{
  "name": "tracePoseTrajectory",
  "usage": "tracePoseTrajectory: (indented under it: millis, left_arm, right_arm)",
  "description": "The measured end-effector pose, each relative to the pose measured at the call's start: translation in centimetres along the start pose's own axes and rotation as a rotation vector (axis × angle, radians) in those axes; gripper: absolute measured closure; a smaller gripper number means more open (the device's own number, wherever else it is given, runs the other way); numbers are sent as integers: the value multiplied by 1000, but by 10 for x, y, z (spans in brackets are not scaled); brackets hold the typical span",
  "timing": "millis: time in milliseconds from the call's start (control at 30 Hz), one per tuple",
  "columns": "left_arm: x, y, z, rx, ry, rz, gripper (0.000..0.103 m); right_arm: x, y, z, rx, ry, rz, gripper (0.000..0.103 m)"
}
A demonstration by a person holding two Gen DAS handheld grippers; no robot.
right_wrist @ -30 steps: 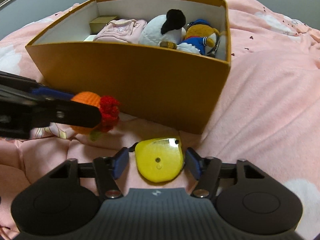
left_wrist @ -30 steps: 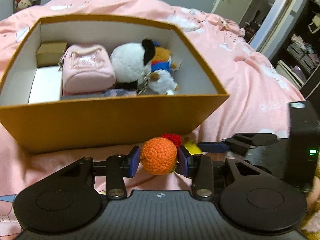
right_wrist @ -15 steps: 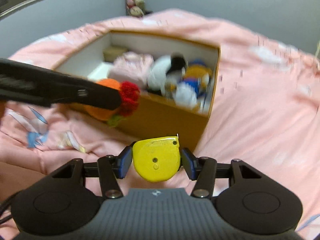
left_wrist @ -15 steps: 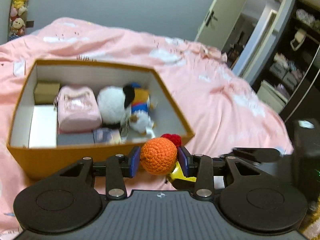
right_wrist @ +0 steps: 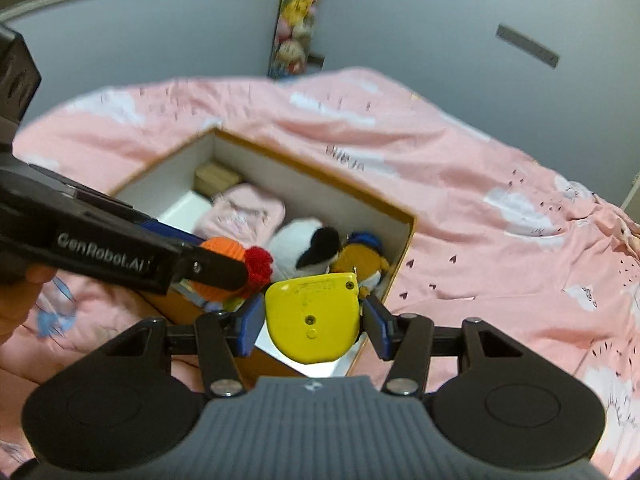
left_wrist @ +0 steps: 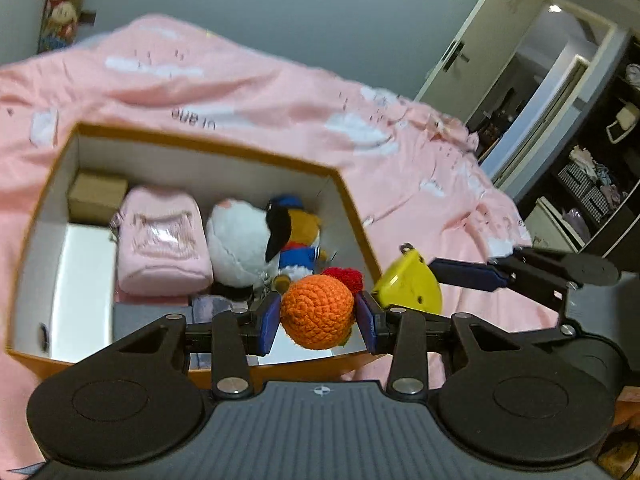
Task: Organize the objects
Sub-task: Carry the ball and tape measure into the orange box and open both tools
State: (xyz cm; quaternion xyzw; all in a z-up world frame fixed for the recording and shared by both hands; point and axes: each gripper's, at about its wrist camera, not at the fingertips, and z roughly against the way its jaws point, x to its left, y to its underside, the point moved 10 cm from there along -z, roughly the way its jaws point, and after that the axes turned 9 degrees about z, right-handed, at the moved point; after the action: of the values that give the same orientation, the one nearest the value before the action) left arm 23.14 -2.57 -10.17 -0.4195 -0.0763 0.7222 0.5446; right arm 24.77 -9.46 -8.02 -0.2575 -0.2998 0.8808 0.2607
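My left gripper (left_wrist: 318,316) is shut on an orange crocheted ball (left_wrist: 318,311) with a red tuft (left_wrist: 344,278), held above the near right corner of the orange box (left_wrist: 356,216). My right gripper (right_wrist: 314,320) is shut on a yellow tape measure (right_wrist: 314,318), raised over the same corner of the orange box (right_wrist: 404,240). In the left wrist view the yellow tape measure (left_wrist: 410,286) hangs just right of the ball. The right wrist view shows the left gripper (right_wrist: 216,268) with the orange crocheted ball (right_wrist: 222,250) coming in from the left.
The box holds a pink pouch (left_wrist: 162,248), a white and black plush (left_wrist: 240,244), a sailor duck plush (left_wrist: 300,240) and a small brown carton (left_wrist: 98,198). It stands on a pink bedspread (left_wrist: 248,100). A door (left_wrist: 472,40) and shelves (left_wrist: 592,184) lie to the right.
Both grippers have risen with their loads from beside the box's front wall to above its rim. The box's inside now shows from higher up.
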Motion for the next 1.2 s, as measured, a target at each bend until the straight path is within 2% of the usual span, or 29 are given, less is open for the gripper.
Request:
tracePoseTrajectory:
  millis: [233, 600, 867, 1200]
  left_arm:
    - [10, 5, -36, 64, -31, 15, 57]
    - [21, 14, -69, 159, -73, 13, 57]
    - [29, 18, -78, 188, -90, 43, 57]
    - [29, 21, -79, 179, -104, 40, 57]
  right_arm:
    - [-1, 12, -48, 180, -45, 113, 48]
    - [17, 18, -77, 323, -104, 339, 50]
    - [16, 20, -81, 358, -111, 368, 51]
    - [12, 20, -69, 336, -77, 385, 48]
